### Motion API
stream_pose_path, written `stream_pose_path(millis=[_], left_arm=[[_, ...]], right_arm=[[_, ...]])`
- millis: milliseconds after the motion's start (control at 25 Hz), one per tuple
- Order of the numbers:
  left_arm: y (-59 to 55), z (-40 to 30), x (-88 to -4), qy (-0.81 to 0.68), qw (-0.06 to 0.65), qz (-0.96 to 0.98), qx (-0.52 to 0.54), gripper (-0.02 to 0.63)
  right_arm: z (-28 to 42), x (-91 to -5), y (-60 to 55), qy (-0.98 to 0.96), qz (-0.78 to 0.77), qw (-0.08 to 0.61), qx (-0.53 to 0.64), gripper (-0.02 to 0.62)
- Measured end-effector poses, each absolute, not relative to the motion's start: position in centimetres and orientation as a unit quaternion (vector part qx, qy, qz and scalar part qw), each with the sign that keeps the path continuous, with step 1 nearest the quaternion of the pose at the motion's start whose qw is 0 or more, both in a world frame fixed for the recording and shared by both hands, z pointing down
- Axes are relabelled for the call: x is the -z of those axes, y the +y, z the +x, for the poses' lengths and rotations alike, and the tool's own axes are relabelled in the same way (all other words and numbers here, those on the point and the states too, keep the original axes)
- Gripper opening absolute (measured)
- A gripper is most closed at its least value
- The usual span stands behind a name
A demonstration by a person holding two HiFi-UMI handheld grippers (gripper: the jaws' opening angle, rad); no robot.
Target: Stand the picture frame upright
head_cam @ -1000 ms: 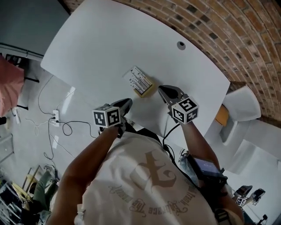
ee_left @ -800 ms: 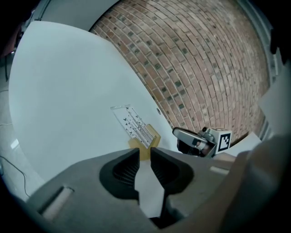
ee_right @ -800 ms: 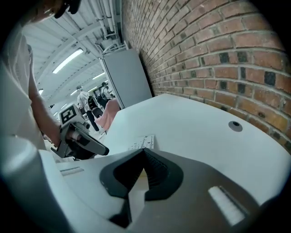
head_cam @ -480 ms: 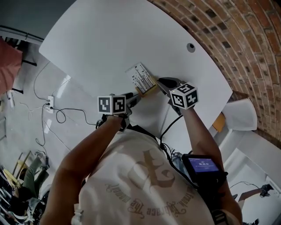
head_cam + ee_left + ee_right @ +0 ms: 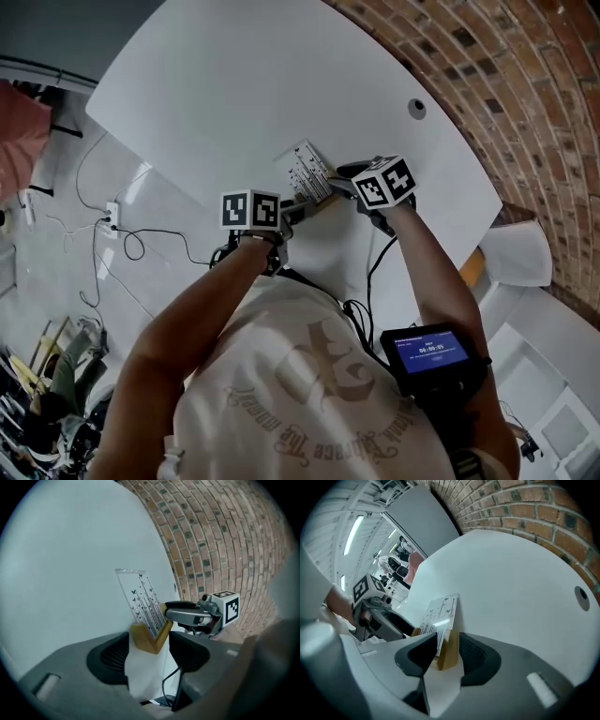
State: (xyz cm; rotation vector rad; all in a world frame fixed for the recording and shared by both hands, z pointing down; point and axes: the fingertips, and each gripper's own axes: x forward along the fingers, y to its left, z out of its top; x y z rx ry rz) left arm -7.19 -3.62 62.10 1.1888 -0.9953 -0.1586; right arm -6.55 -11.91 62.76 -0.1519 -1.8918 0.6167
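The picture frame [image 5: 307, 172] is a clear panel printed with butterflies, set in a wooden base [image 5: 149, 637]. It rests on the white table [image 5: 234, 84], its panel sloping away from the base. My left gripper [image 5: 295, 208] comes at the base from the near side, my right gripper [image 5: 339, 173] from the right. Both sets of jaws are opening. In the left gripper view the base [image 5: 149, 637] sits between my left gripper's [image 5: 149, 649] jaws. In the right gripper view the frame's [image 5: 438, 613] end stands between my right gripper's [image 5: 447, 652] jaws. I see neither pair pressing on it.
A brick wall [image 5: 525, 75] runs behind the table, which has a round cable hole [image 5: 417, 108]. A white chair [image 5: 516, 258] stands to the right. Cables and a power strip [image 5: 112, 225] lie on the floor to the left.
Both grippers have moved forward and in to the frame's wooden base. Their jaws, shut a second ago, have spread around it.
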Motion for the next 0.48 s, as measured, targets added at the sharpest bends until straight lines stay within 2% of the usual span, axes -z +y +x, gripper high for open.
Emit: stream_pose_path(millis=[80, 240, 480], left_arm=[[-3.6, -7.0, -62.4, -0.436, 0.727, 0.526, 0.074, 0.294], [-4.0, -6.9, -62.8, -0.424, 0.744, 0.511, 0.075, 0.295], [-4.1, -6.5, -63.7, -0.414, 0.765, 0.491, 0.052, 0.218]], right_arm=[[-6.6, -63.3, -11.4, -0.783, -0.075, 0.558, -0.266, 0.16], [-6.4, -63.7, -11.2, -0.764, -0.079, 0.573, -0.284, 0.161], [-6.6, -63.8, -10.8, -0.756, -0.072, 0.566, -0.321, 0.129]])
